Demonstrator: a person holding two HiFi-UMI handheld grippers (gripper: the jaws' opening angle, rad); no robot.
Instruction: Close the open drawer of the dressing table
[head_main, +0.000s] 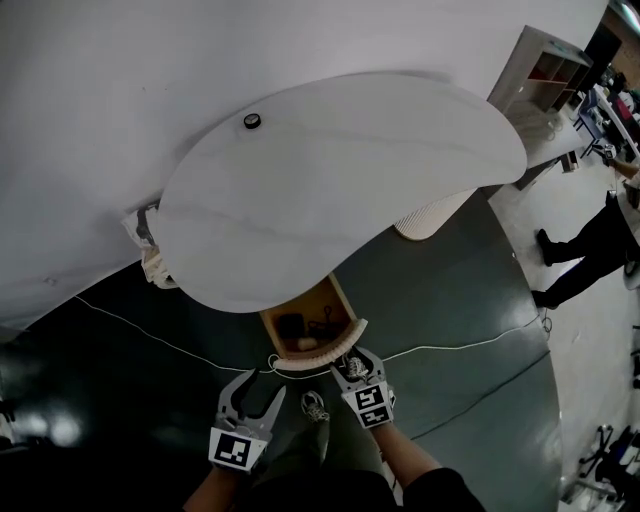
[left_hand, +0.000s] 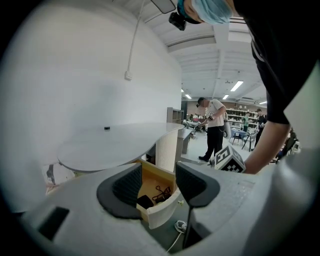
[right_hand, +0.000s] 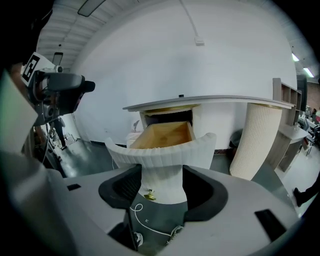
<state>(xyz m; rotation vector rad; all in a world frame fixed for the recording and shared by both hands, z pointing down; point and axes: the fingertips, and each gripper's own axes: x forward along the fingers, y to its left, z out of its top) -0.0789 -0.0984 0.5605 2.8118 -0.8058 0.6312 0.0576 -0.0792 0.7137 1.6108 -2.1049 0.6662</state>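
Note:
The dressing table's white curved top (head_main: 340, 180) spreads over an open drawer (head_main: 308, 328) that has a wooden inside and a curved, ribbed white front (right_hand: 165, 155). Under that front hangs a small brass knob (right_hand: 149, 196). My right gripper (head_main: 352, 368) is open, just before the drawer front's right part. In the right gripper view the front and knob show between the jaws of the right gripper (right_hand: 161, 192), apart from the pads. My left gripper (head_main: 250, 395) is open and empty, lower left of the drawer. Past the left gripper (left_hand: 159, 187) the drawer (left_hand: 162, 210) shows black clips inside.
A ribbed white pedestal (head_main: 430, 215) holds up the table's right side. A white cable (head_main: 450, 345) runs across the dark floor under the drawer. A small black object (head_main: 252, 121) lies on the tabletop. A person (head_main: 590, 250) stands at the far right near a shelf unit (head_main: 545, 70).

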